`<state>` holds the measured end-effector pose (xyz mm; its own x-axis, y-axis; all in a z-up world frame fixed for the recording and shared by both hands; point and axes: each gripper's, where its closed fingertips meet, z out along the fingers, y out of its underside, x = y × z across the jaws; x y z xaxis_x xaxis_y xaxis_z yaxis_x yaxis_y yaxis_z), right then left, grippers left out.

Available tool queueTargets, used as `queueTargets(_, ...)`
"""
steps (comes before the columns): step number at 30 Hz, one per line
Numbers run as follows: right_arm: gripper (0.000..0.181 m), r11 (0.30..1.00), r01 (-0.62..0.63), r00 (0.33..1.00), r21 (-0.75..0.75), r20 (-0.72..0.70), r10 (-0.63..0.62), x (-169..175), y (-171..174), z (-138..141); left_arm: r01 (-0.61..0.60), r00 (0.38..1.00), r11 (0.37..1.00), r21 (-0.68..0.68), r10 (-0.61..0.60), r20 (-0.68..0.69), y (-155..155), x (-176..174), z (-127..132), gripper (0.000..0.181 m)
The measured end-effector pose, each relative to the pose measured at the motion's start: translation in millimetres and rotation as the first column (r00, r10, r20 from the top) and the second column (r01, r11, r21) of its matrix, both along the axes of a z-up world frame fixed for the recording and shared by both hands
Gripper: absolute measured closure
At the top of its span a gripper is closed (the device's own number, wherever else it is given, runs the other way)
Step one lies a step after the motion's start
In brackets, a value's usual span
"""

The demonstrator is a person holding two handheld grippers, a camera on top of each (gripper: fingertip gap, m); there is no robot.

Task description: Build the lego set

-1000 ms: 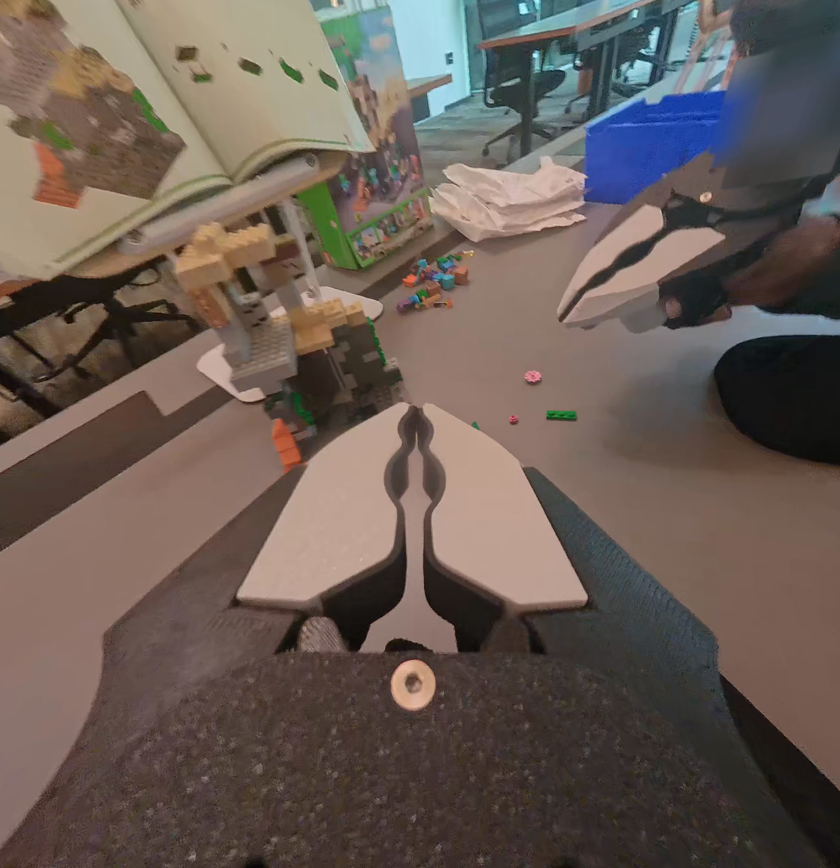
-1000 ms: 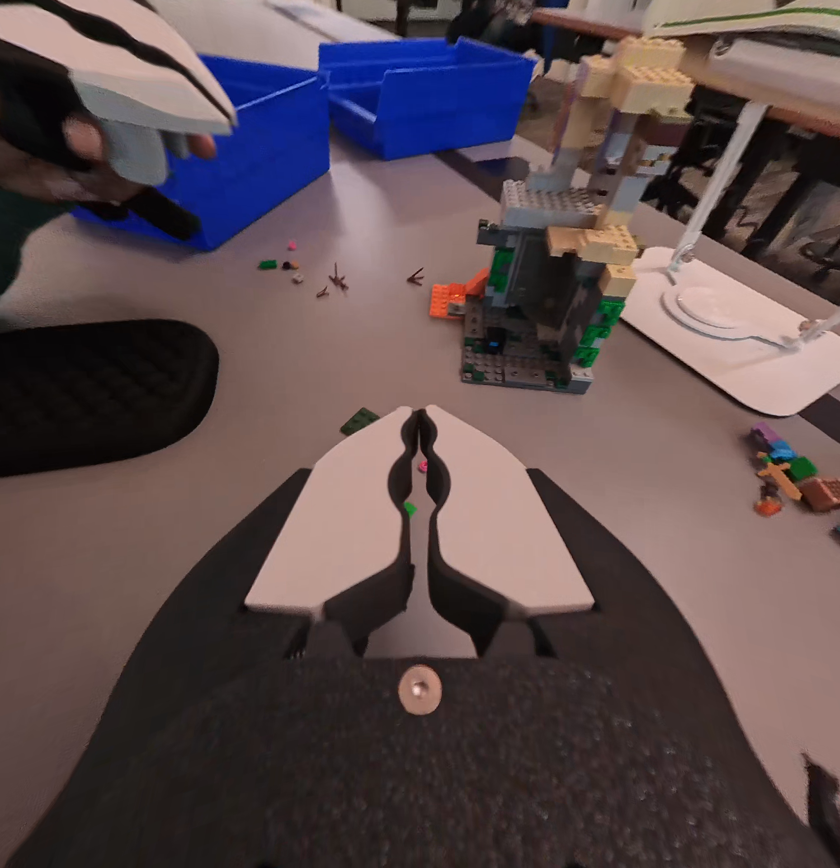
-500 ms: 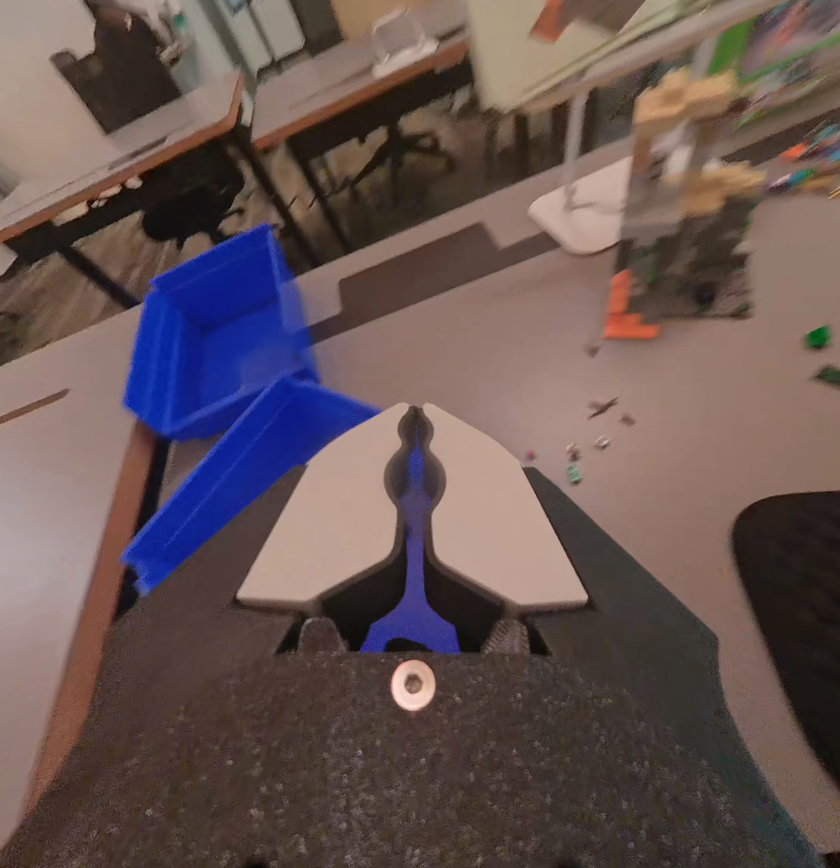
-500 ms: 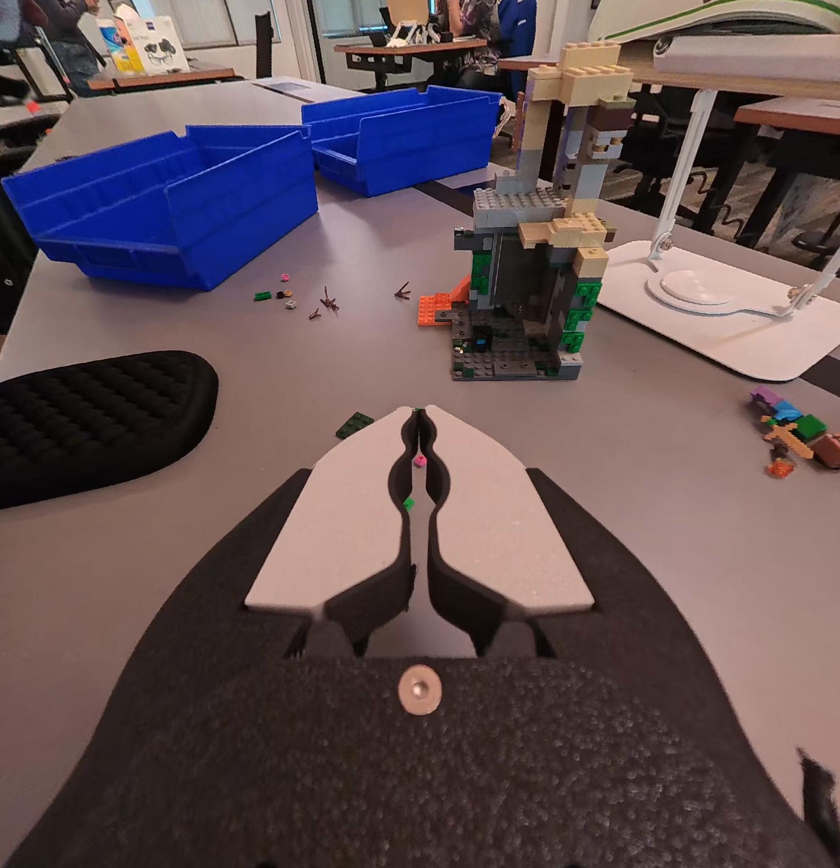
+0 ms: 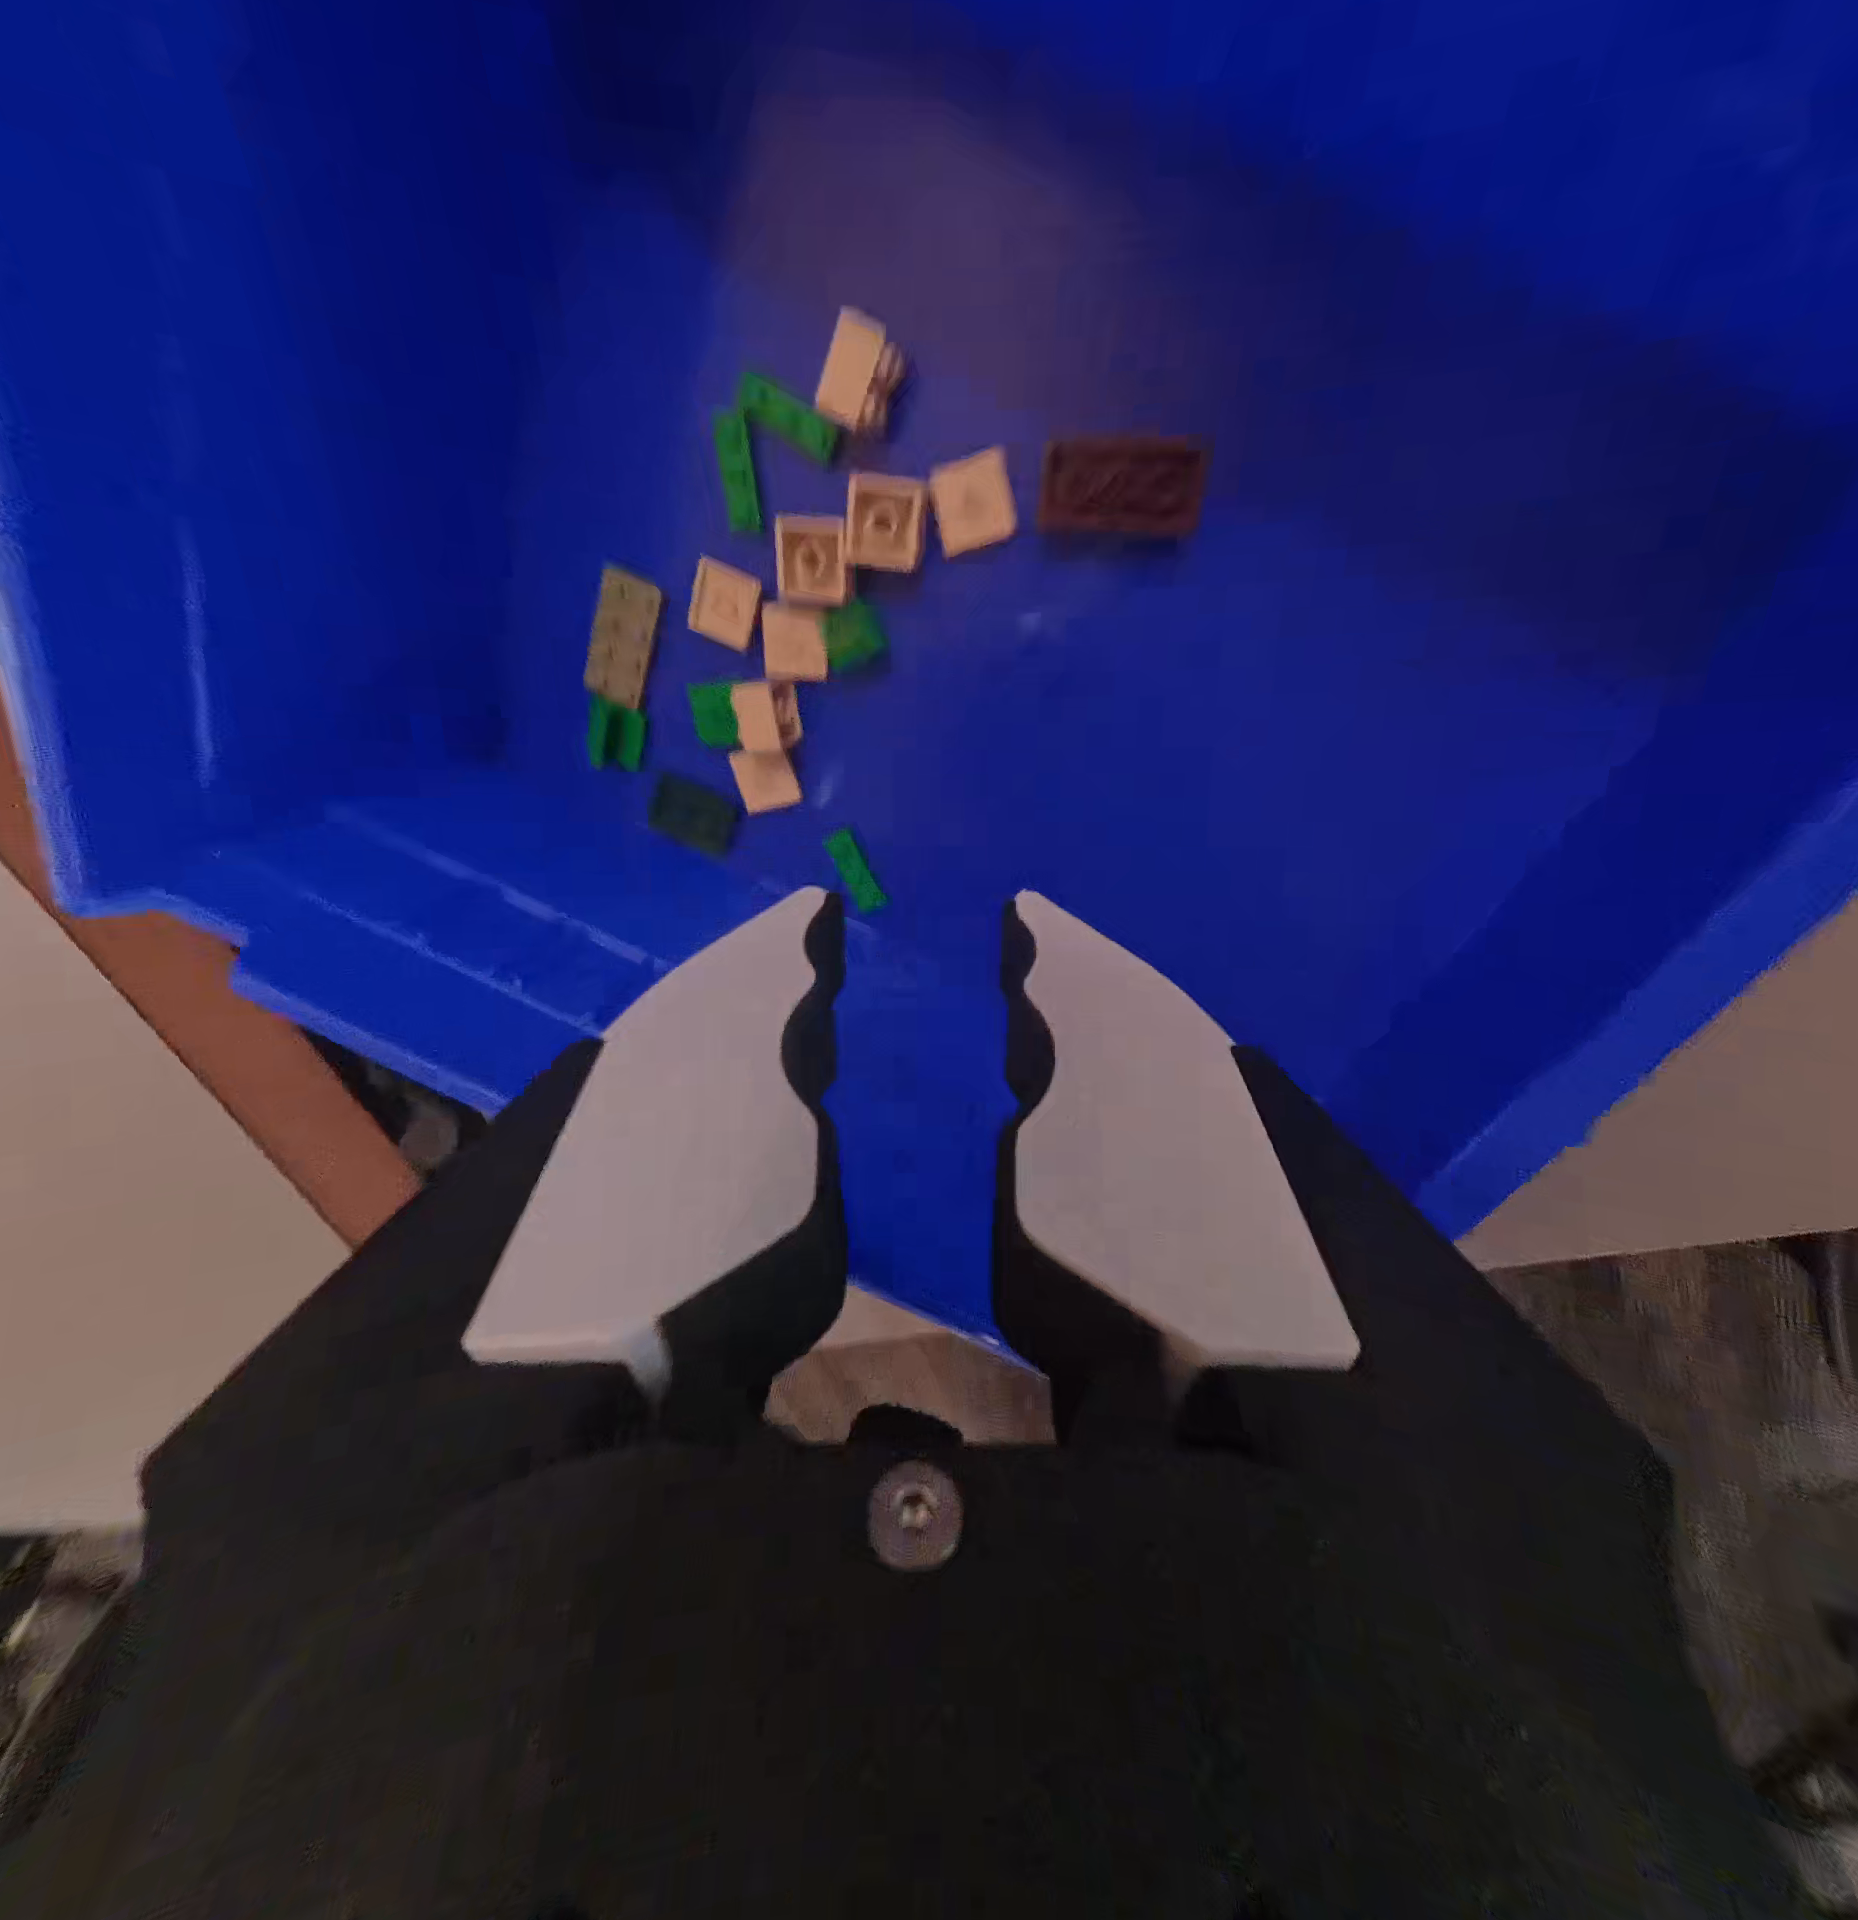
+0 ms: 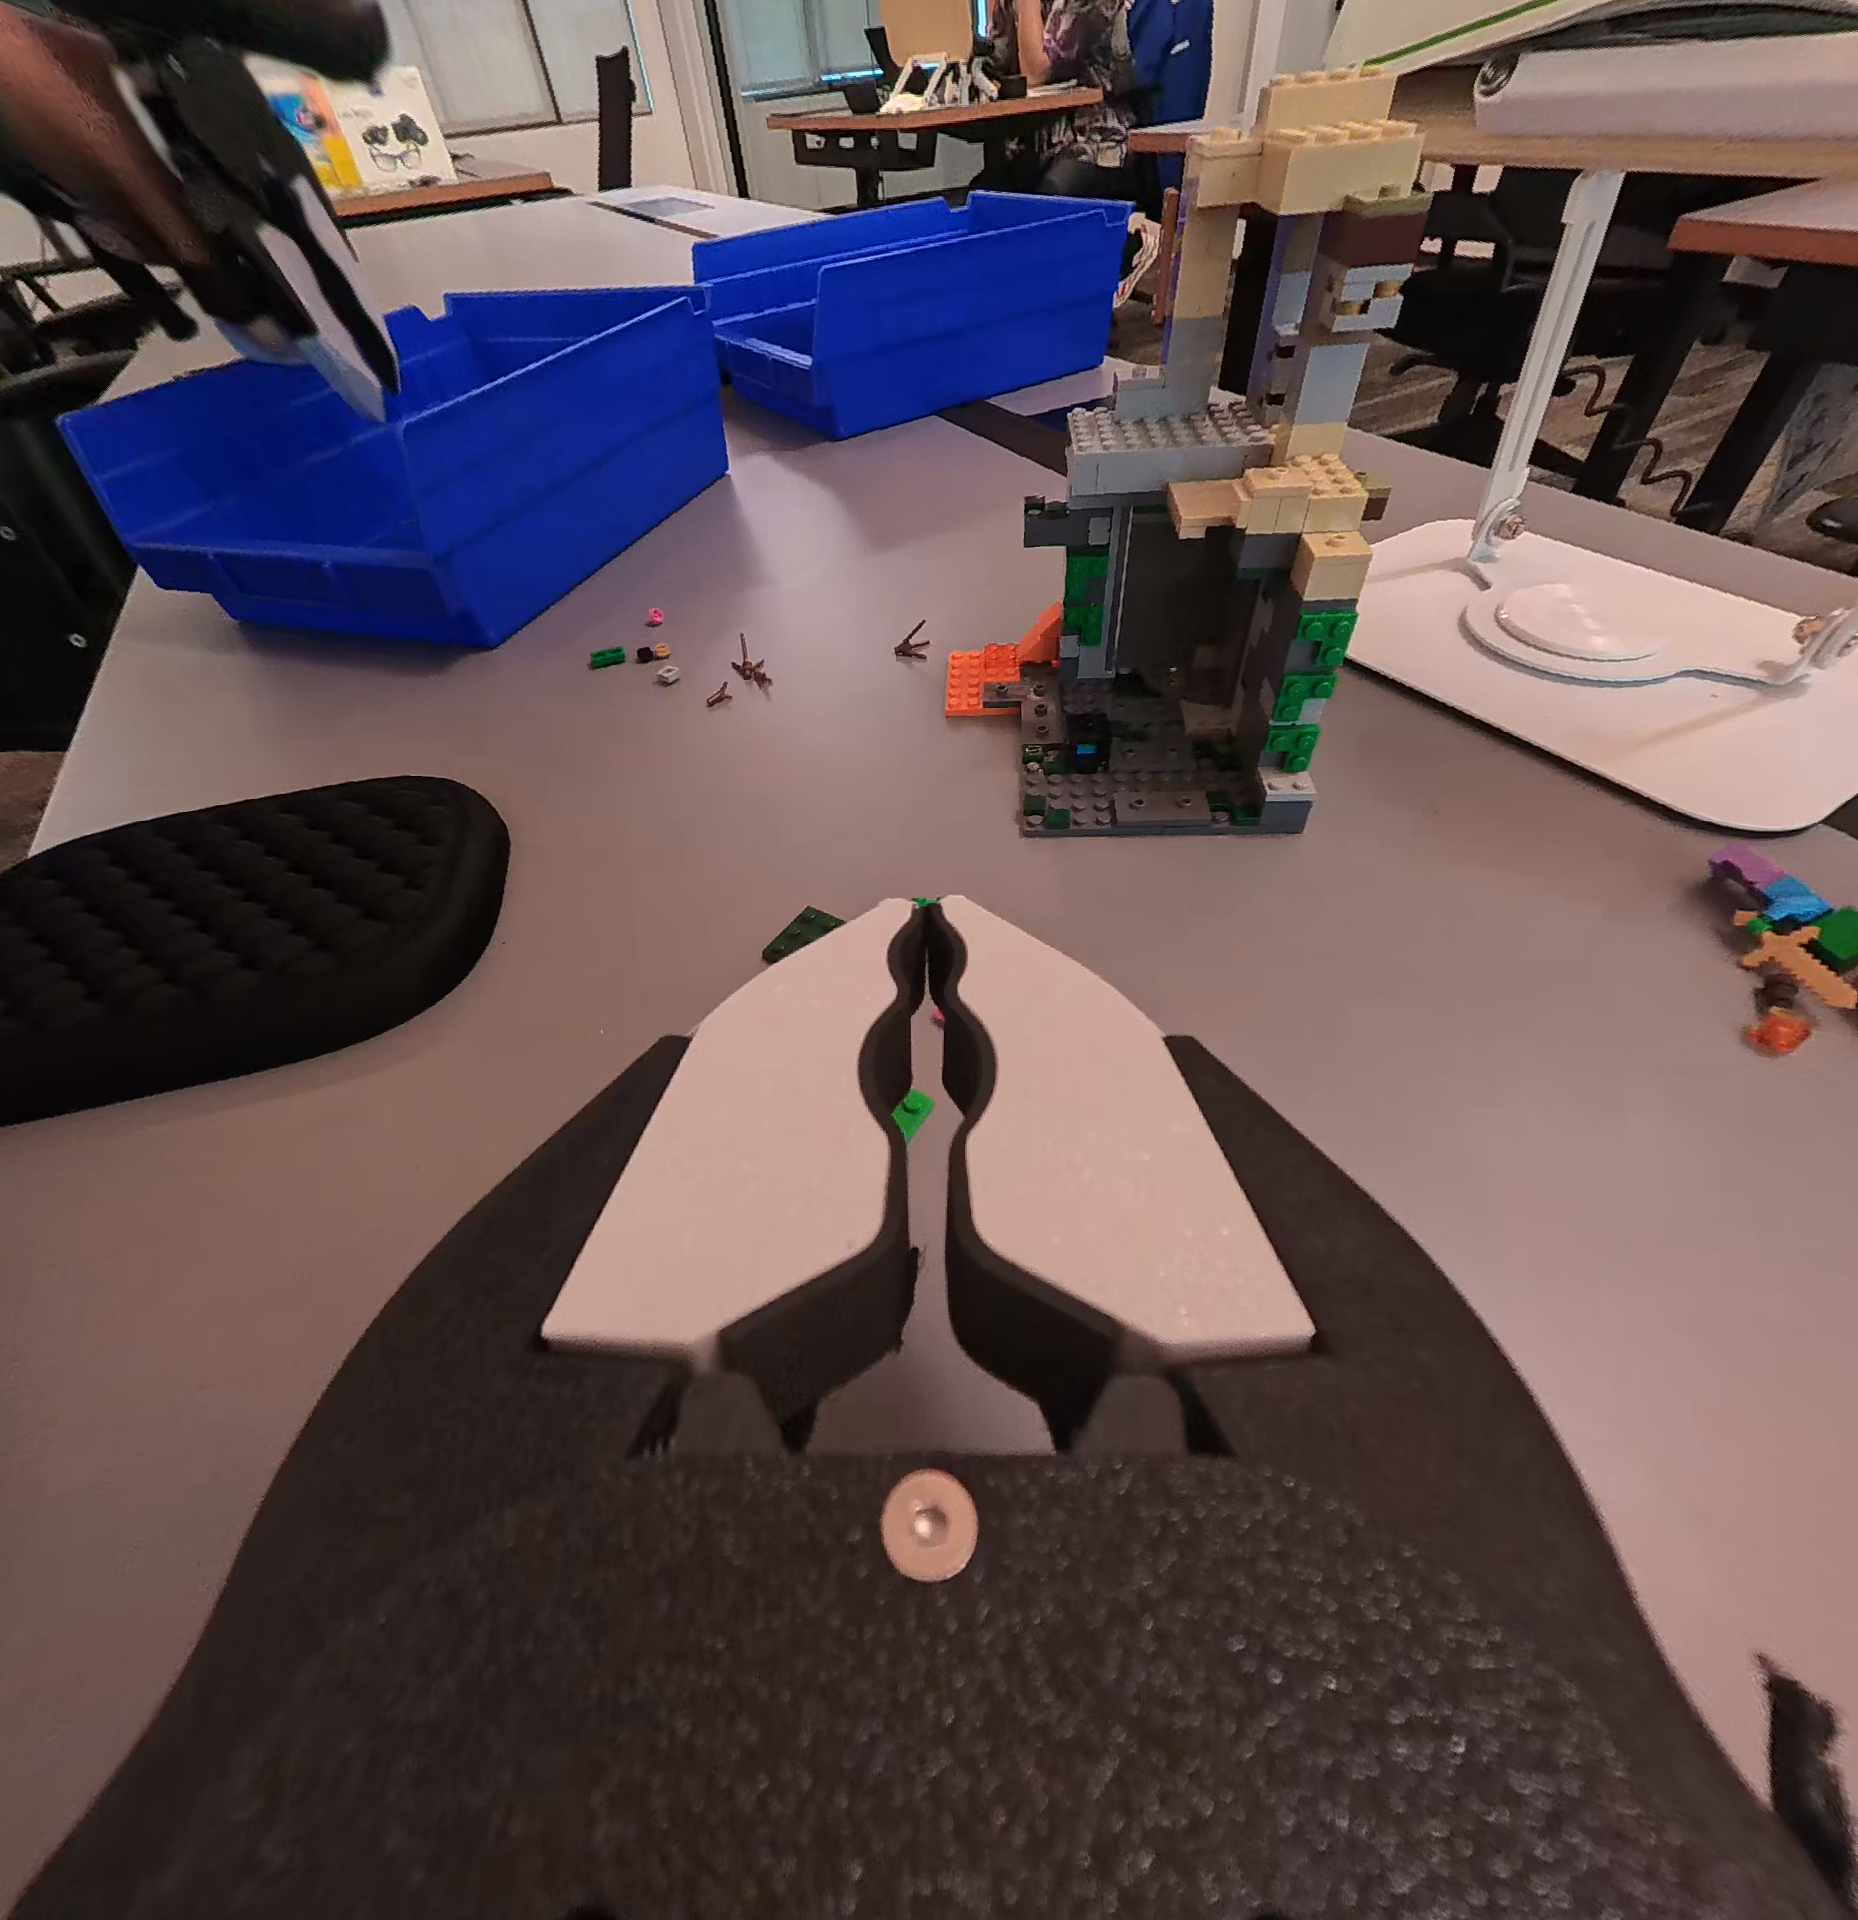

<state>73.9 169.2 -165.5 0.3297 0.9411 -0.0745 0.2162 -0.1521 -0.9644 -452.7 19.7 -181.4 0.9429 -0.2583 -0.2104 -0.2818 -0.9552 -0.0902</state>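
Left tool (image 5: pixel 920 904): fingers spread w/ a clear gap, nothing between them; pointed down into the near blue bin (image 5: pixel 1424 727). Also seen in right wrist view, up top left over that bin (image 6: pixel 312 343).
Near blue bin: holds a loose scatter of tan tiles (image 5: pixel 805 561), green plates (image 5: pixel 738 473), one brown plate (image 5: pixel 1120 486), one olive plate (image 5: pixel 621 636); a small green piece (image 5: pixel 855 871) lies just ahead of the fingertips. View is blurred, so stud detail can't be read.
Right tool (image 6: pixel 927 906): fingers pressed together at the tips, low over the bench (image 6: pixel 1424 1143); a bit of green shows at the very tip, can't tell if it's gripped or lying beyond.
Lego build (image 6: pixel 1205 540): upright on bench, ahead & right of the right tool; grey/green base, tan blocks on top, orange plate (image 6: pixel 992 675) at its left foot.
Second blue bin (image 6: pixel 904 301): behind the first, apart from it.
Loose bits: small pieces (image 6: pixel 686 660) on bench betw. near bin & build; coloured pile (image 6: pixel 1808 945) at far right; dark green plate (image 6: pixel 800 932) just left of right tool tip.
Black pad (image 6: pixel 208 935): on bench, left.
White stand base (image 6: pixel 1590 665): right of build.
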Motion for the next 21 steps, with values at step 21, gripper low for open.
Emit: queueTargets(21, 0.181, 0.999, -0.034, 0.999, -0.028, 0.024, 0.035, -2, -4, -11, 0.003, 0.998, 0.976, -0.218, -0.015, -0.055, 33, -46, -70, 0.161)
